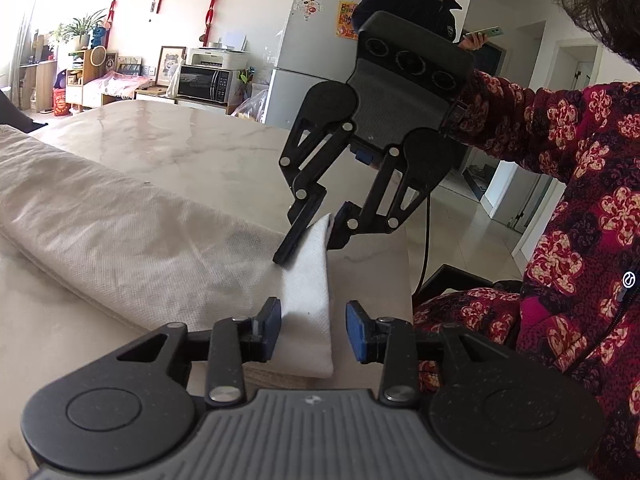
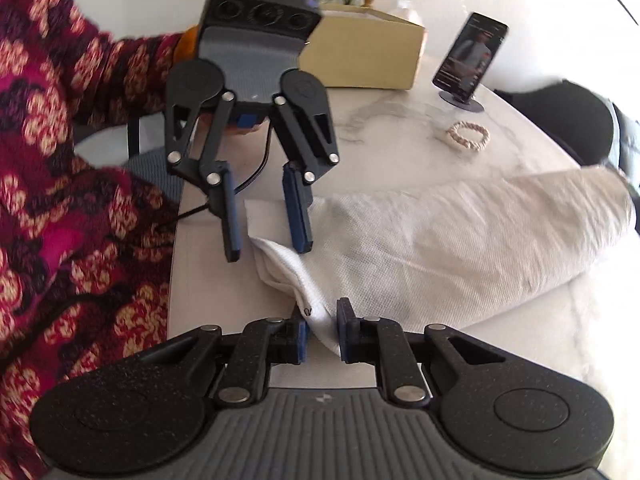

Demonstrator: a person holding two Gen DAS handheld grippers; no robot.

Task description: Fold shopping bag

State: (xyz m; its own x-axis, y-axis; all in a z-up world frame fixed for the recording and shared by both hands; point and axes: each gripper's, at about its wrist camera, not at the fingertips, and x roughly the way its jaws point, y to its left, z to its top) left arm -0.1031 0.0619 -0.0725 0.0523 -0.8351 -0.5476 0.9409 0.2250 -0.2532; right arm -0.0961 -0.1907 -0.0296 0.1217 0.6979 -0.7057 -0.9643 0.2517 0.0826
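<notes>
1. Shopping bag is seen lying flat as a long folded band across the marble bench, its narrow white end at the near edge beside the person's sleeve

2. Left claw: jaws apart, straddling the white end; pads not pressing cloth. It is best closed squarely on the corner before any lift

3. Right claw: jaws nearly together, clamped on the bag's raised white corner; only a thin pinch is held, so slip is judged likely

4. Both corners should be carried level towards the far end, edges matched, then pressed flat
</notes>
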